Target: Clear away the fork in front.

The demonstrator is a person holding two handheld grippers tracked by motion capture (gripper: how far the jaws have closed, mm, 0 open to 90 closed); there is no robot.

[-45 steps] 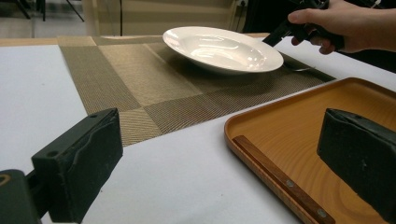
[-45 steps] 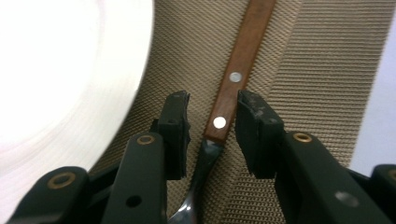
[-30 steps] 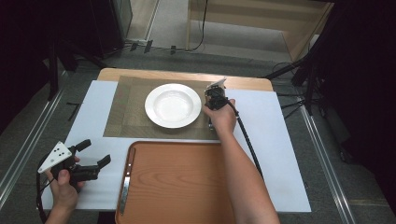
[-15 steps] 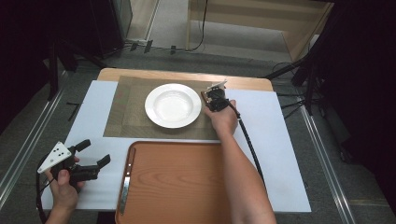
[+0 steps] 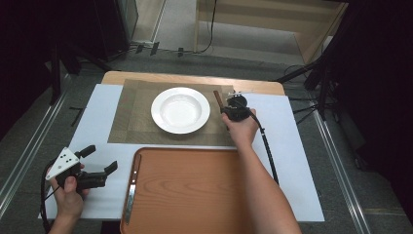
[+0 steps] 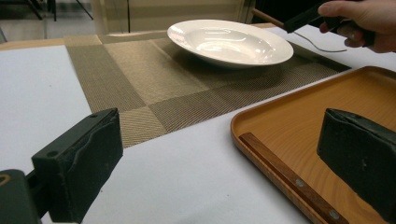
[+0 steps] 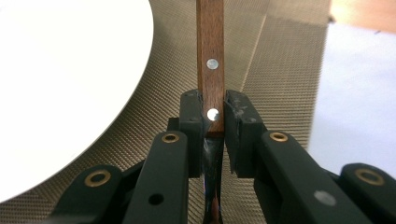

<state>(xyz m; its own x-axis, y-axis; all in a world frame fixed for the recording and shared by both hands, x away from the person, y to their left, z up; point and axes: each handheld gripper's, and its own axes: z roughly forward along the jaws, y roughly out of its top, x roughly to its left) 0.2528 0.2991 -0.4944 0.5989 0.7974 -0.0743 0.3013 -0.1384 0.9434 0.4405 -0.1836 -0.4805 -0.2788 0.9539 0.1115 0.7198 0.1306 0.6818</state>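
Dark floor and stands ring a table spread with a white sheet; on it lie a woven placemat and, nearer the person, a wooden tray; a white plate sits on the mat. Right gripper has its jaws clamped on the wooden handle of a fork, carried clear of the mat just beside the plate's right rim, metal end trailing back past the hand. Left gripper hovers gaping and empty over the sheet left of the tray, where a wood-handled knife lies along the tray's left rim. The narrow pinch could let the fork swivel, or its handle clip the plate rim; bare mat and sheet right of the plate leave room.
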